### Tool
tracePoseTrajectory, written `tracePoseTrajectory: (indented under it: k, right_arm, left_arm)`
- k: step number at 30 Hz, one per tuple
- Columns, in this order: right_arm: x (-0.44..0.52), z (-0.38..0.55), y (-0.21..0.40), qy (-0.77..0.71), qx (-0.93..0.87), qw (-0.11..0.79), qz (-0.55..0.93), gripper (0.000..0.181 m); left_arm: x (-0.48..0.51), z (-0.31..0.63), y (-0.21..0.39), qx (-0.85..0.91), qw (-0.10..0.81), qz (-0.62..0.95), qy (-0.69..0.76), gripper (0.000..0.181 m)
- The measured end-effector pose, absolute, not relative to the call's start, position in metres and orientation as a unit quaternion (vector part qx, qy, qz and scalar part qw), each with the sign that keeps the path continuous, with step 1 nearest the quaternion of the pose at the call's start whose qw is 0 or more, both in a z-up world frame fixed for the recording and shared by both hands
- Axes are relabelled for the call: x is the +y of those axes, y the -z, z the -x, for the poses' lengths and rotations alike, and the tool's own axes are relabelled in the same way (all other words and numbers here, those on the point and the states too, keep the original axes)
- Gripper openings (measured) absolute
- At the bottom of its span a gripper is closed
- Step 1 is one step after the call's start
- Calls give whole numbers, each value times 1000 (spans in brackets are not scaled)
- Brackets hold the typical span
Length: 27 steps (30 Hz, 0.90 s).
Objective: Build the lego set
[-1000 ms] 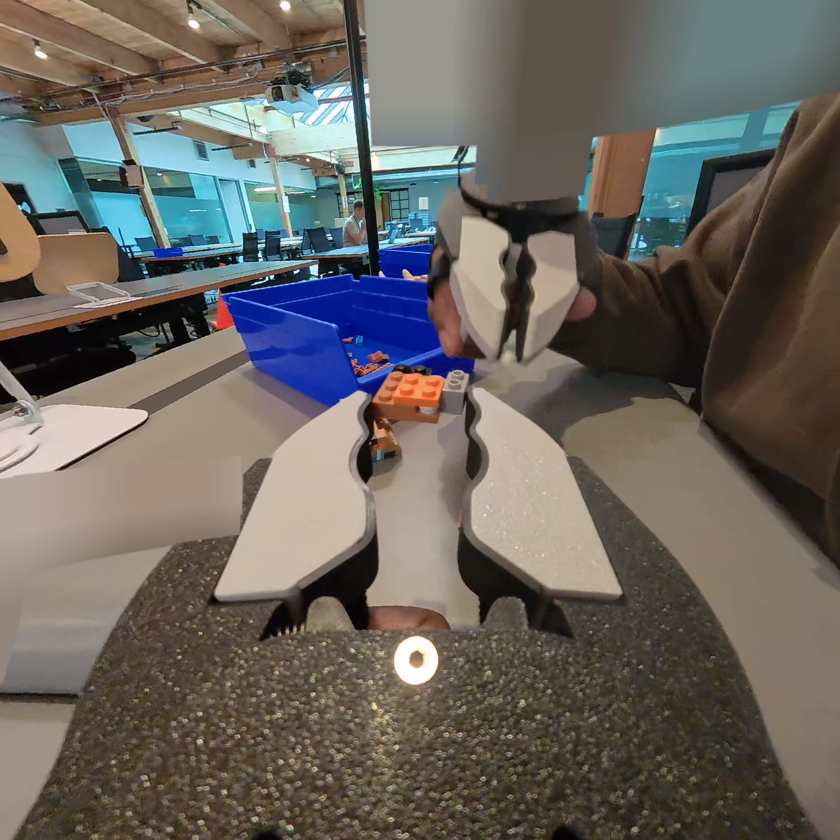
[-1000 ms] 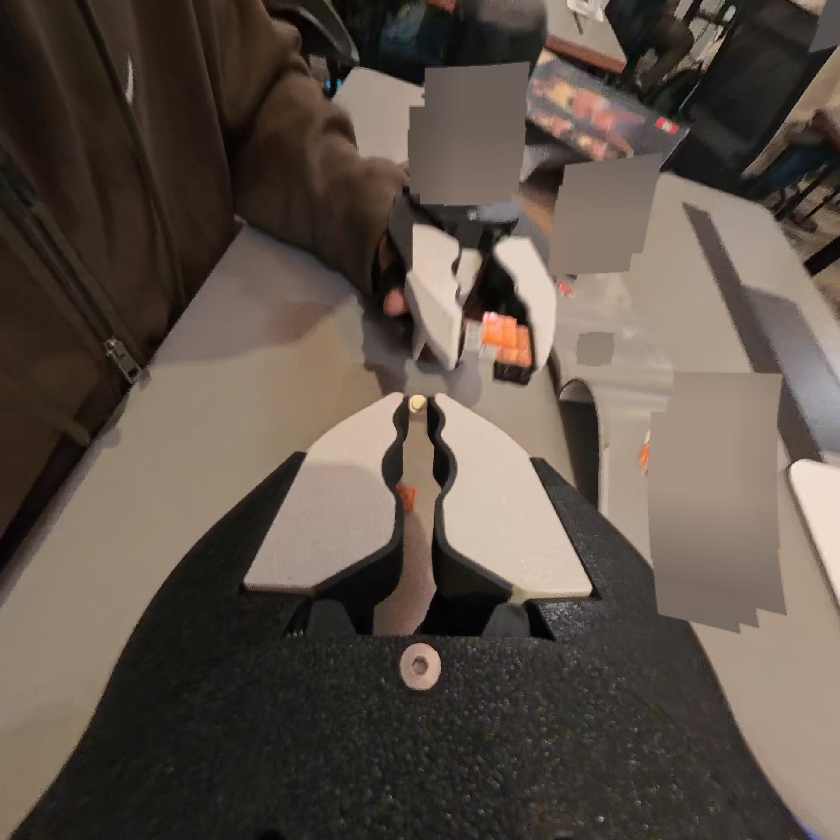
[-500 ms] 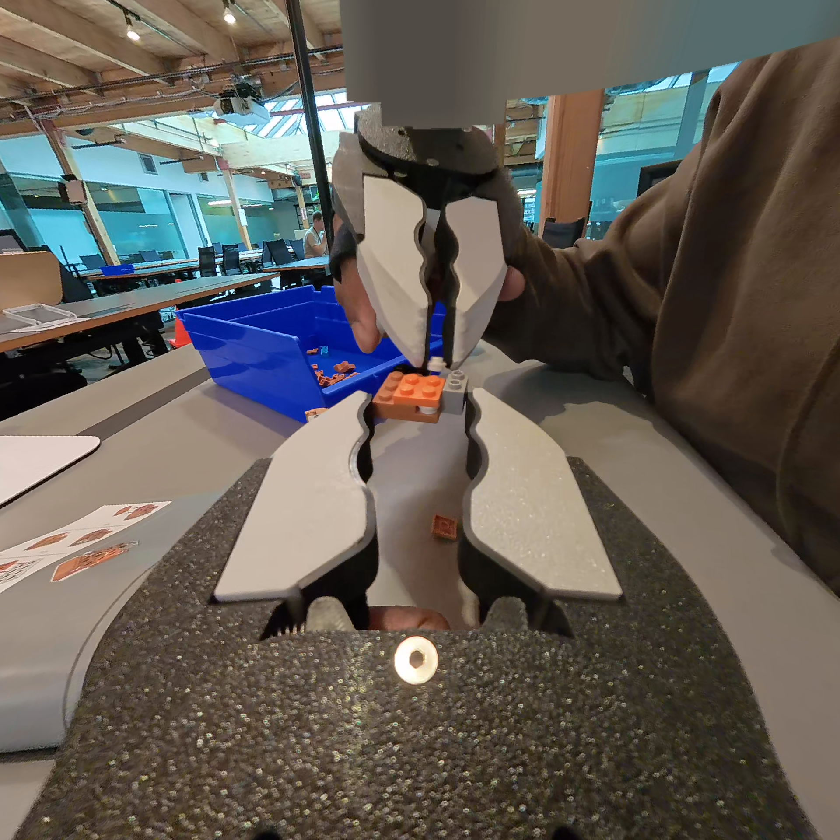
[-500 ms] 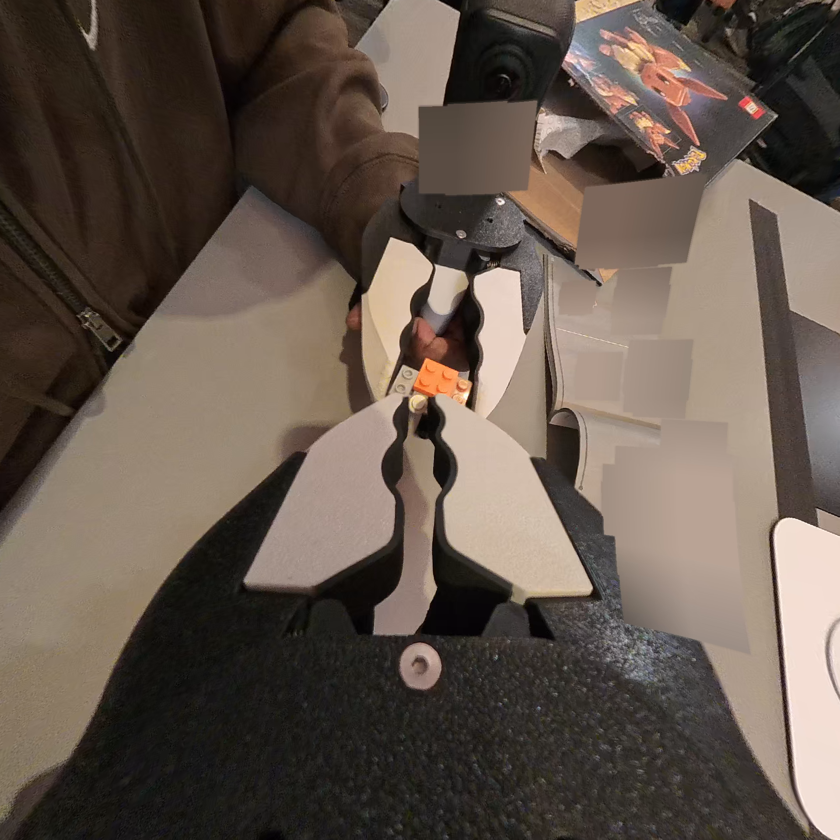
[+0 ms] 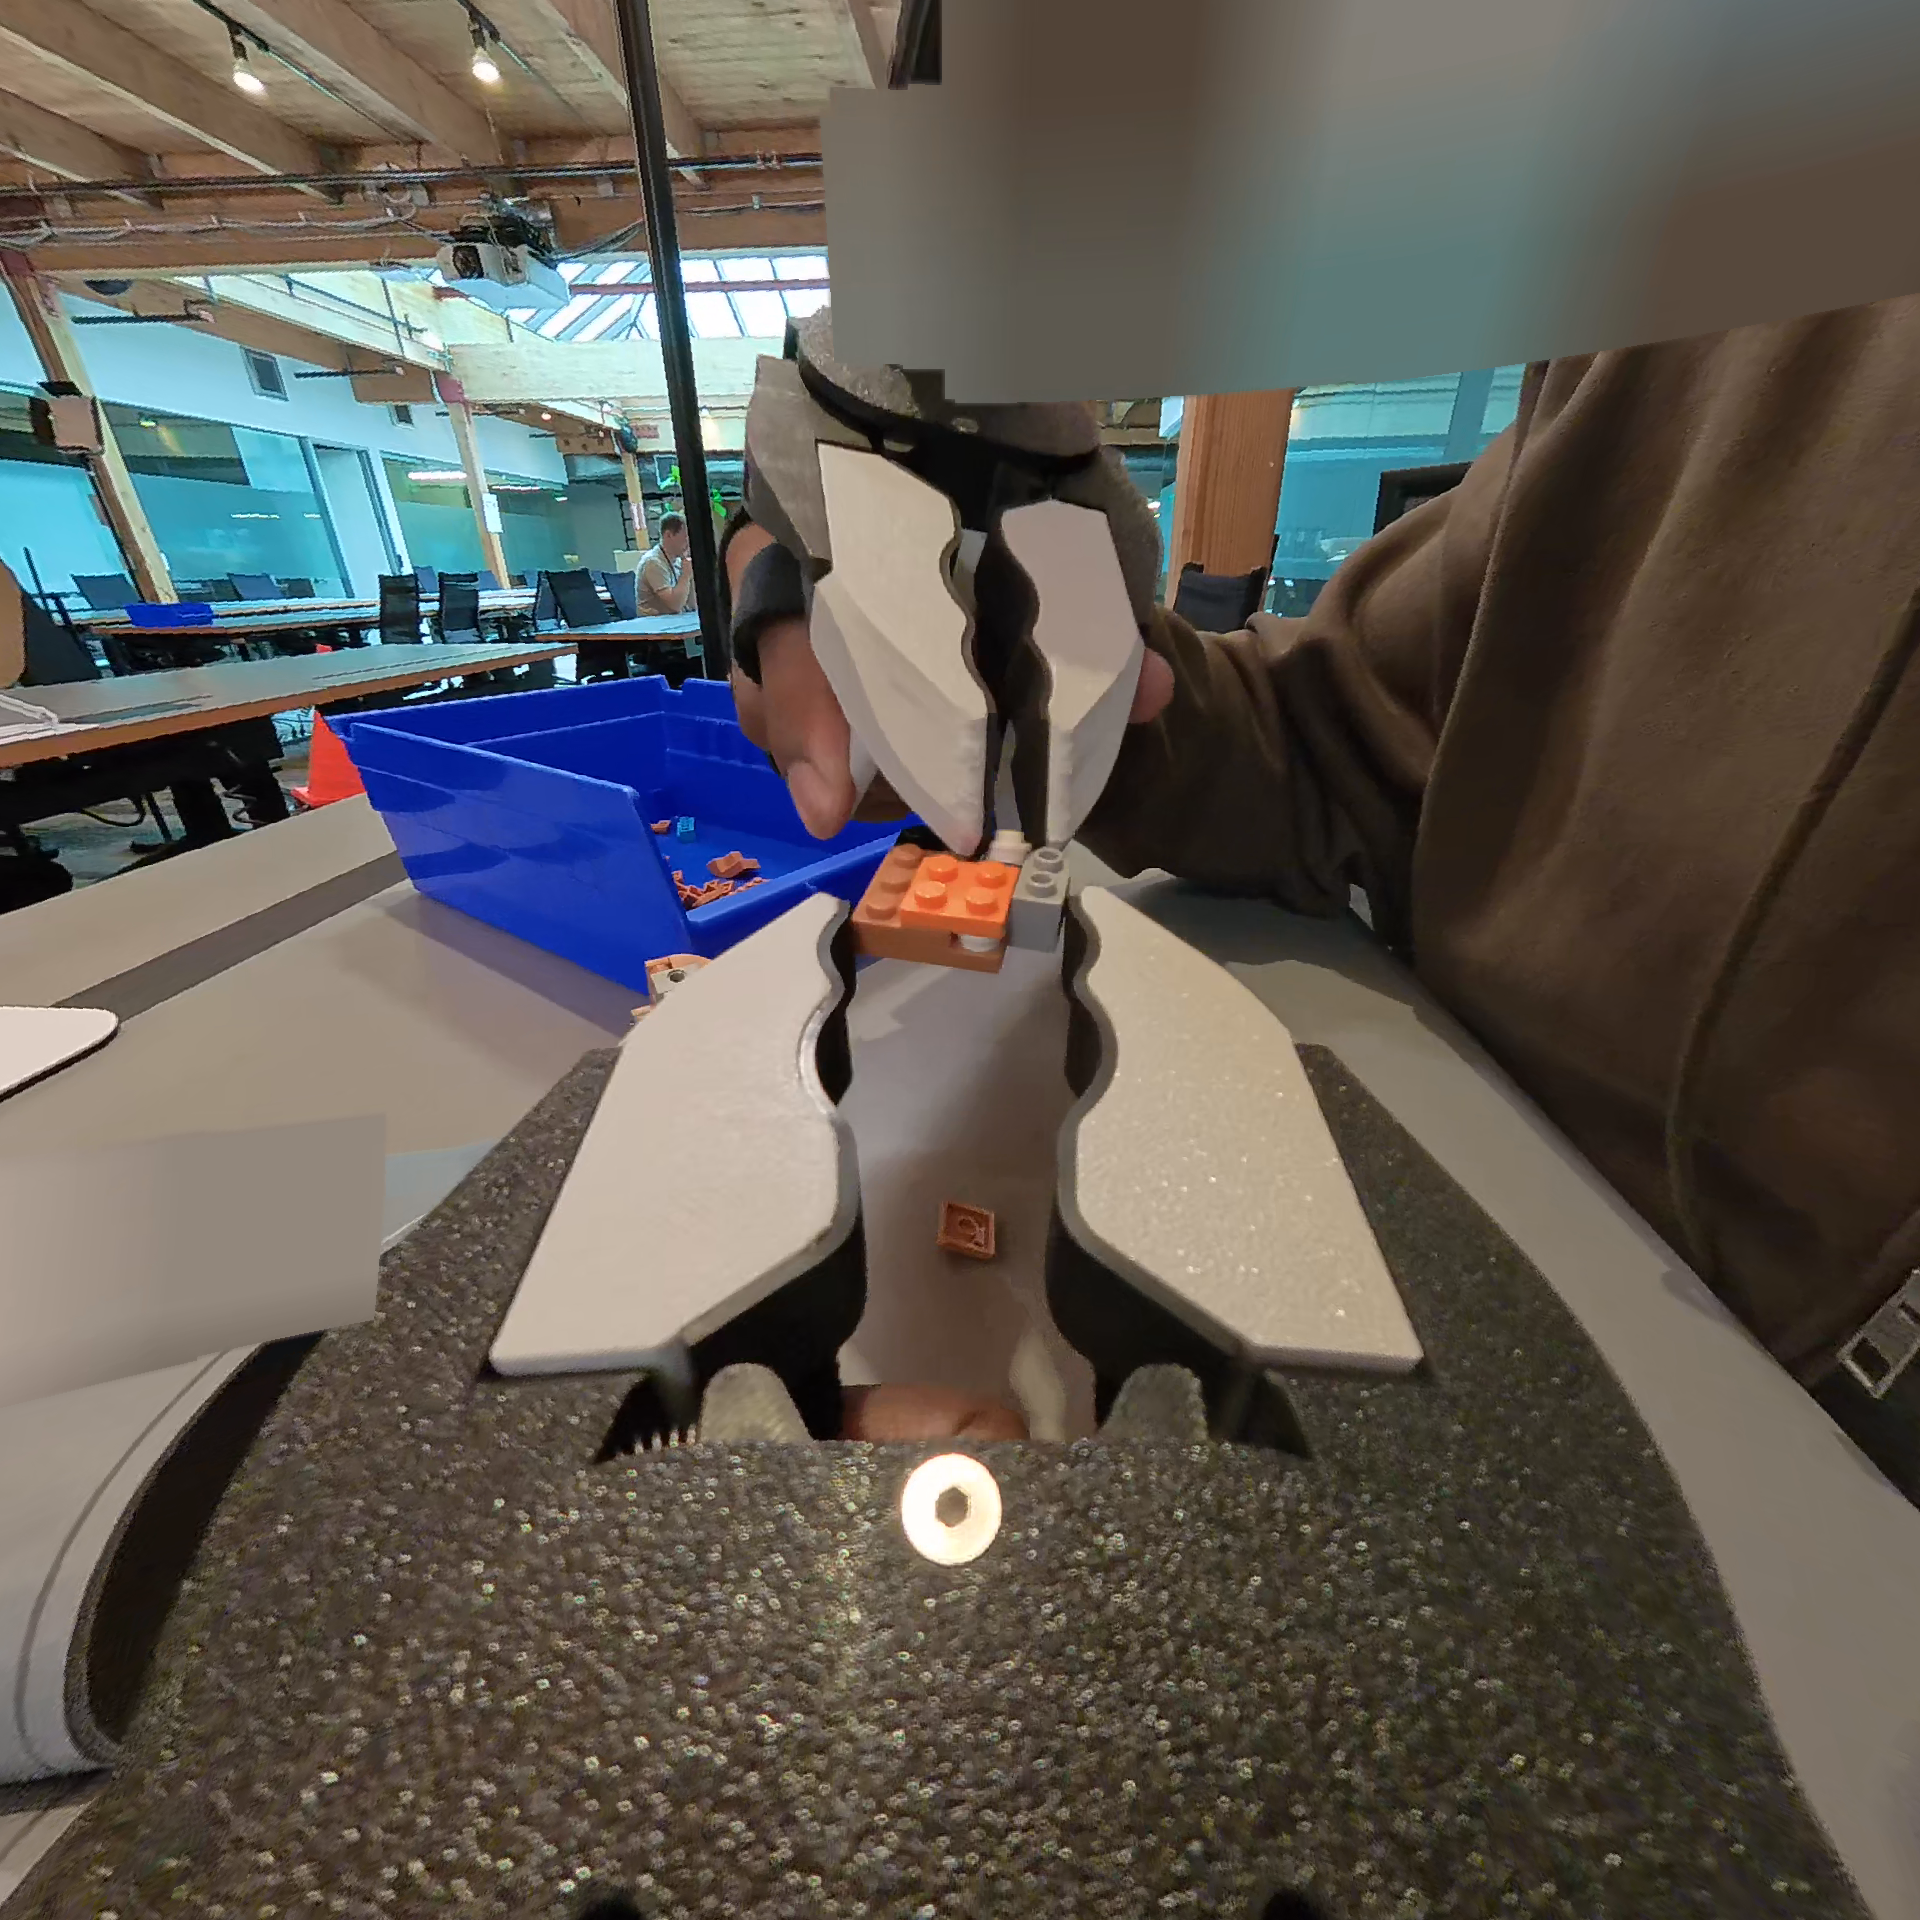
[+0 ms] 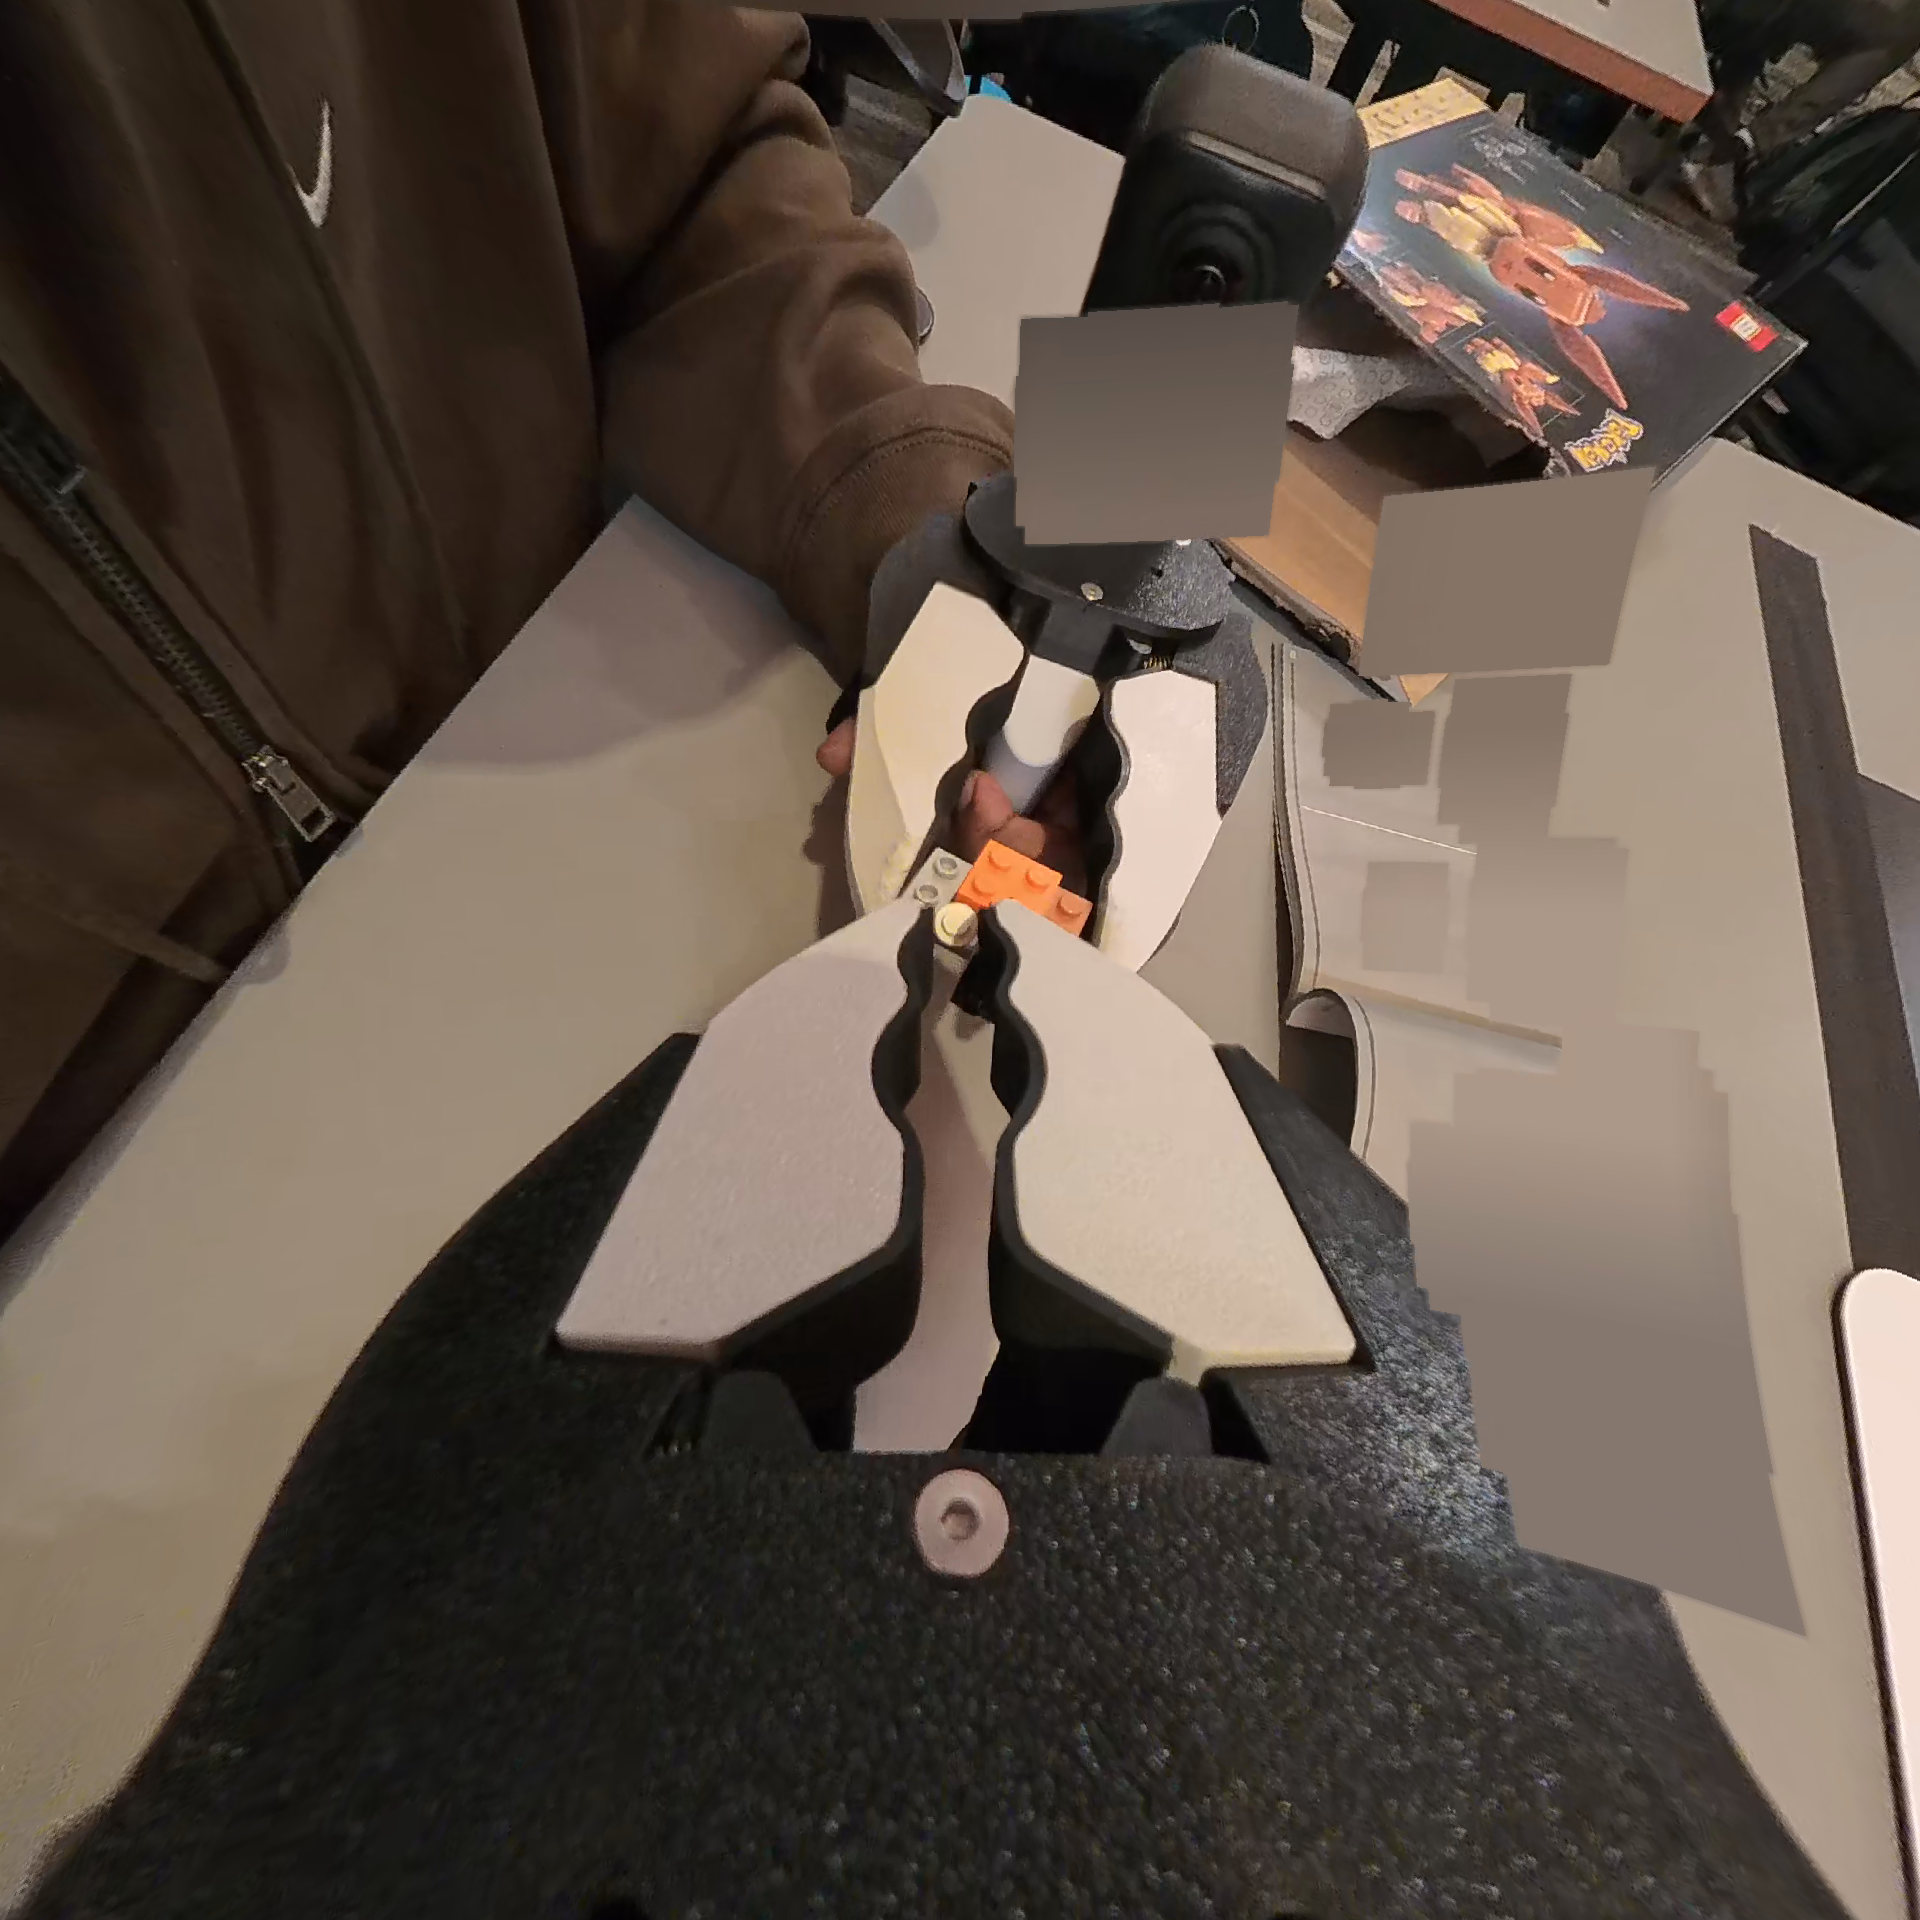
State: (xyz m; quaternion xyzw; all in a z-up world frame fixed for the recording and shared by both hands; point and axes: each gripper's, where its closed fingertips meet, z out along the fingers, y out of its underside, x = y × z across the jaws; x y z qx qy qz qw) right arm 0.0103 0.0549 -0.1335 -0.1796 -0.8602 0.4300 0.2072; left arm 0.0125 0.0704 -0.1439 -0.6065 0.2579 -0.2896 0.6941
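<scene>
**Between the fingertips: a small piece meets the brick assembly**

Between the tips of the left gripper (image 5: 956, 914) sits the orange-and-grey brick assembly (image 5: 961, 899), clamped from both sides and held above the grey table (image 5: 312, 997); directly over it the right gripper (image 5: 1013, 831) points down, pinching a small pale round piece (image 6: 954, 923) that touches the assembly's top beside the grey brick (image 5: 1042, 886); beneath the left fingers lies a loose brown tile (image 5: 966, 1230); beyond them, to the left, stands a blue bin (image 5: 520, 821) with brown pieces inside.
</scene>
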Motion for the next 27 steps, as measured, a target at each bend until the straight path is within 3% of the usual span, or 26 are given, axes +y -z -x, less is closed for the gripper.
tracePoseTrajectory:
  k: [27]
  right_arm:
    - [44,-17,127,-521,-828,159,136,9]
  left_arm:
    - [58,-21,137,250,666,580,397,38]
